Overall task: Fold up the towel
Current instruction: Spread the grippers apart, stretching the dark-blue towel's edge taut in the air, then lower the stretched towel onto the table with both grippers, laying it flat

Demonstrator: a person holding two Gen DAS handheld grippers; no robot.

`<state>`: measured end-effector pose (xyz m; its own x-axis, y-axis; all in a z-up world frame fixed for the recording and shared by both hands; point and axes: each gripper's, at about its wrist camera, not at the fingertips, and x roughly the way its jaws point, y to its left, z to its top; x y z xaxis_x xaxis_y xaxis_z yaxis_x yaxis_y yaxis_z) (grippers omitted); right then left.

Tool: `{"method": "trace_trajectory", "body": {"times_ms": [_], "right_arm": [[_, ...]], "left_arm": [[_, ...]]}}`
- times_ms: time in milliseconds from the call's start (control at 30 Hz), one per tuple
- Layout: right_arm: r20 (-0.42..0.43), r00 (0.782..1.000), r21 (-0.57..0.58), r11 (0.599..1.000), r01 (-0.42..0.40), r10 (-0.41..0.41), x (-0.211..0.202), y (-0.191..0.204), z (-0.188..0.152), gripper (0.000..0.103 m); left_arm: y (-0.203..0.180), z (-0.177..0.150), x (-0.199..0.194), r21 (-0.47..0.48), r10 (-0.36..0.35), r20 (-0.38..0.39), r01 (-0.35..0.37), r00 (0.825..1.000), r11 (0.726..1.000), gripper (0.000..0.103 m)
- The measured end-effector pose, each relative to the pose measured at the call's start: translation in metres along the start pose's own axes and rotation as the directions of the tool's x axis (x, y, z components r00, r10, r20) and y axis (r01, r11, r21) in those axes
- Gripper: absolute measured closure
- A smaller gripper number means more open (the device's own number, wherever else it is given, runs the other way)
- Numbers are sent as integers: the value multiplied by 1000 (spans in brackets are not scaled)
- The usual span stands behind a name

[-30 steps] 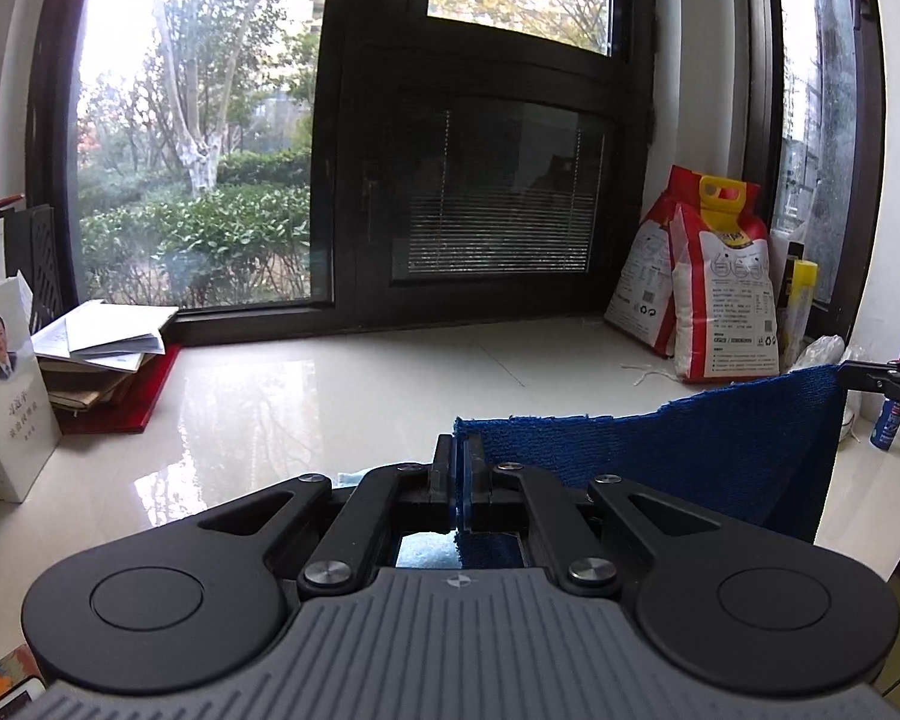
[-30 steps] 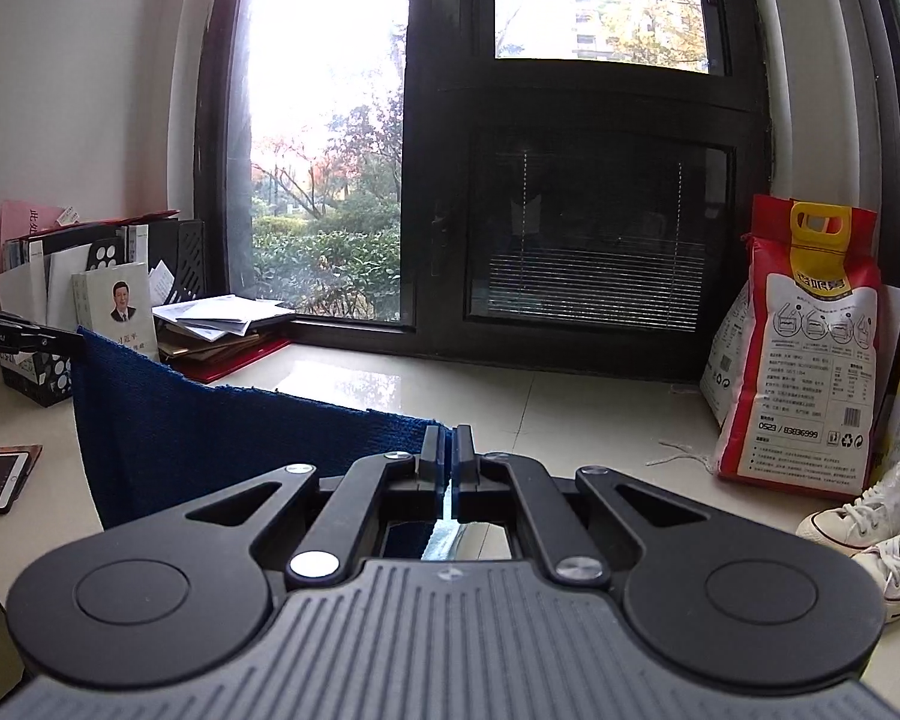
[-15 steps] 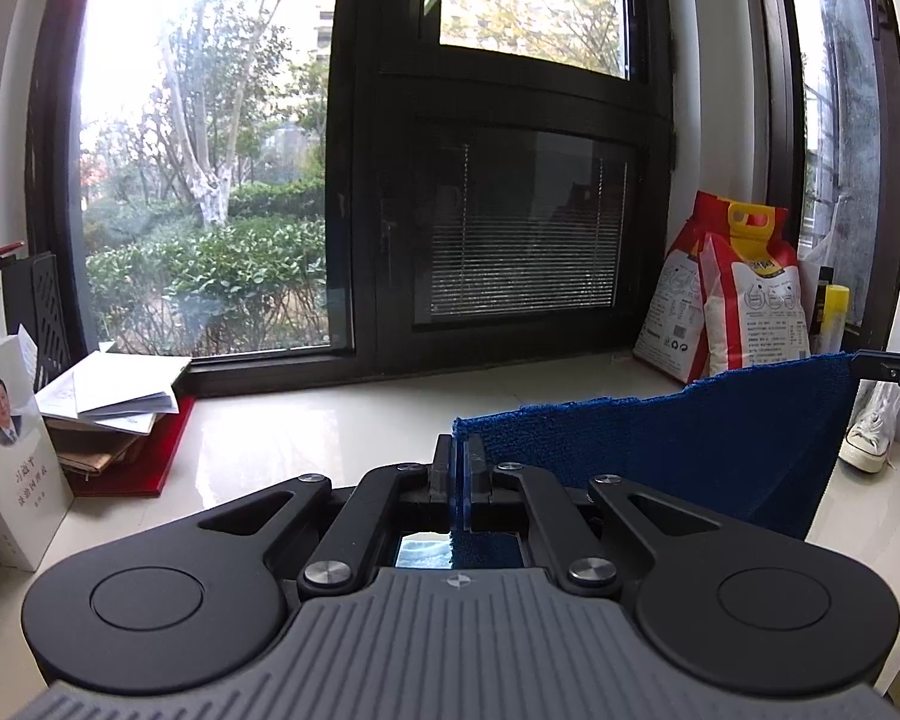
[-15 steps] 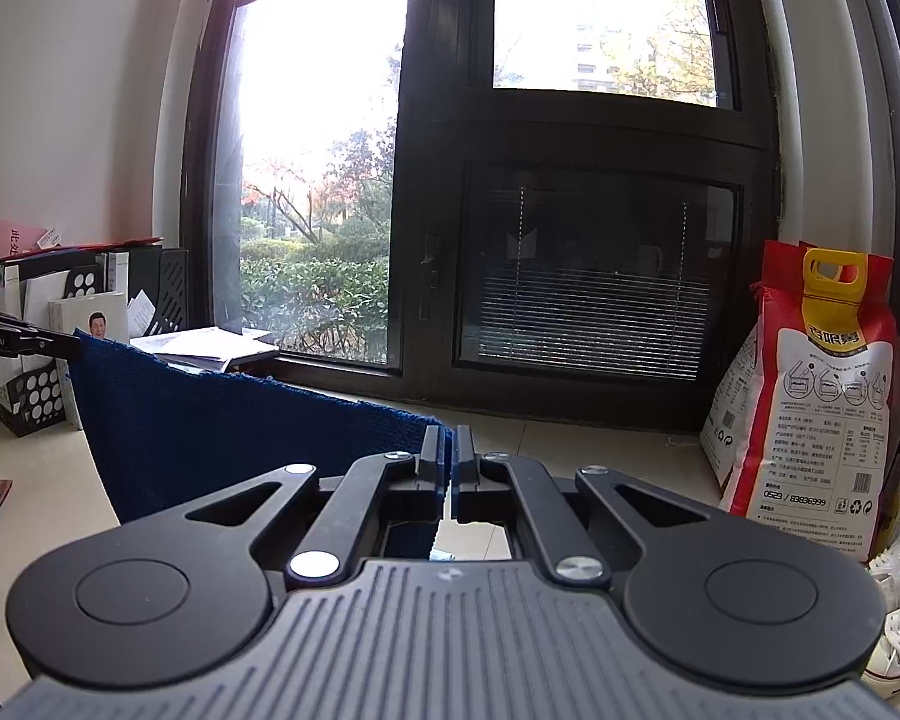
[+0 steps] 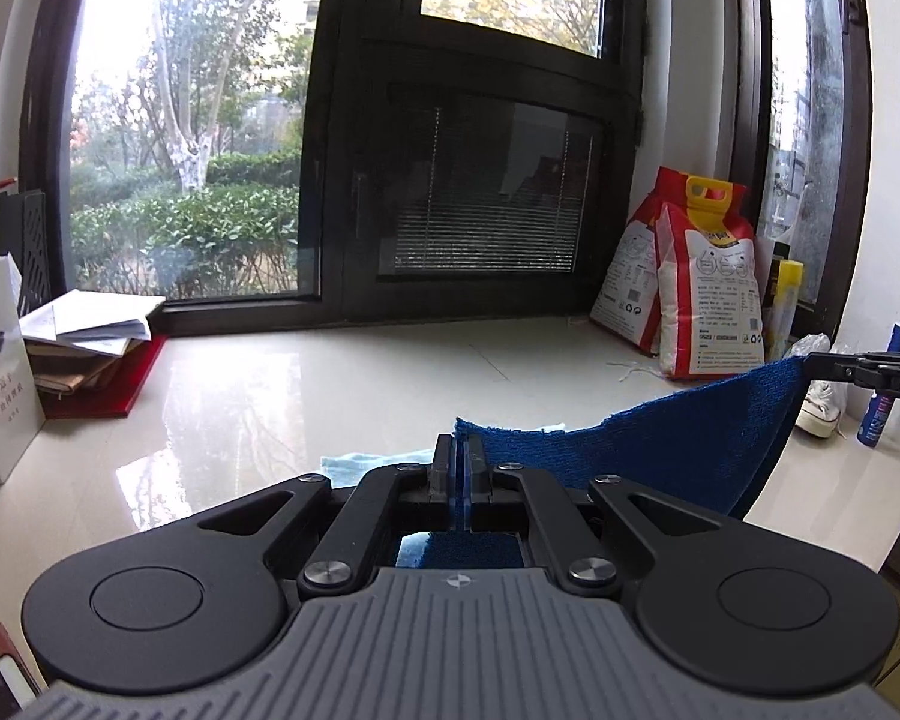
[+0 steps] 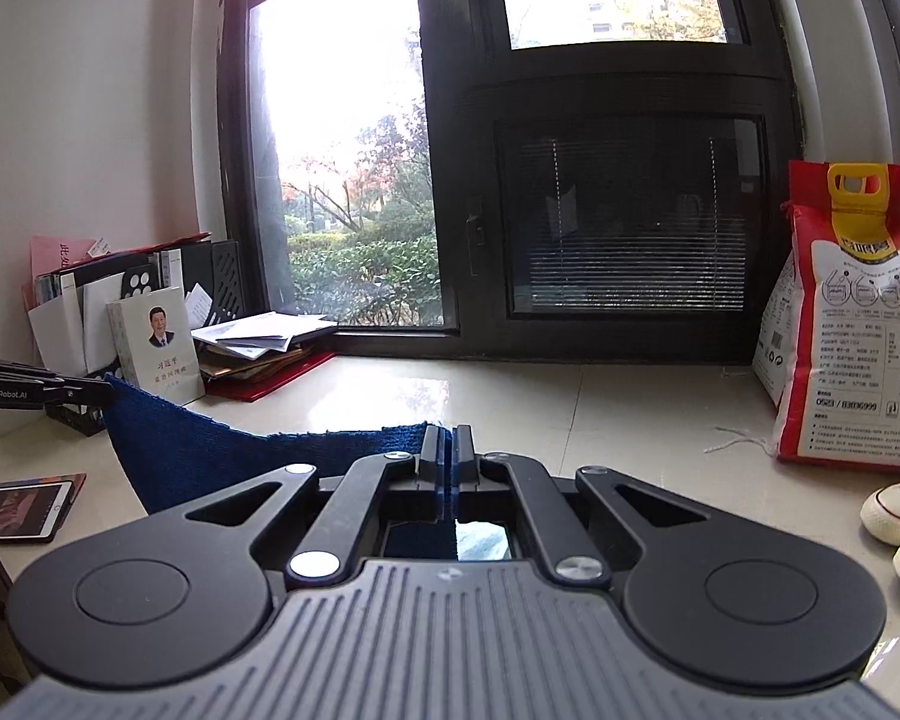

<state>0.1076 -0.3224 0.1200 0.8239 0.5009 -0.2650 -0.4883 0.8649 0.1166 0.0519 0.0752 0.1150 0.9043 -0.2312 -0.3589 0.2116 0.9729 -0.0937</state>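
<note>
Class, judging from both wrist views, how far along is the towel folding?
Done: both corners gripped and lifted. In hand: the blue towel hangs between the left gripper and right gripper, top edge sagging. Left: no fold shows yet; it still needs laying down and folding.

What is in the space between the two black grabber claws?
The dark blue terry towel stretches from the left gripper to the right gripper, its top edge sagging between them. Both wrist views show it.
</note>
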Motion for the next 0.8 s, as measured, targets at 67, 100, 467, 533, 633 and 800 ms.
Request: {"method": "trace_trajectory", "body": {"times_ms": [67,100,467,533,633,800], "right_arm": [[-13,1000,9,1000,-10,10,-5,5,-8,101],[-22,1000,12,1000,-15,15,-8,7,-12,101],[-110,994,50,998,-22,27,-38,24,-50,101],[-123,992,63,998,-21,29,-44,26,-57,101],[-141,989,72,997,-23,33,-51,29,-64,101],[-169,985,83,996,-26,39,-62,36,-77,101]], "left_arm": [[-3,-10,-6,-2,2,-2,-2,1000,1000,101],[-5,-15,-9,-4,2,-3,-2,1000,1000,101],[-4,-77,-42,-92,6,-76,-13,997,996,101],[-5,-84,-48,-102,9,-89,-18,996,995,101],[-5,-93,-56,-120,4,-102,-16,995,993,101],[-10,-104,-68,-153,-5,-92,-9,996,988,101]]}}
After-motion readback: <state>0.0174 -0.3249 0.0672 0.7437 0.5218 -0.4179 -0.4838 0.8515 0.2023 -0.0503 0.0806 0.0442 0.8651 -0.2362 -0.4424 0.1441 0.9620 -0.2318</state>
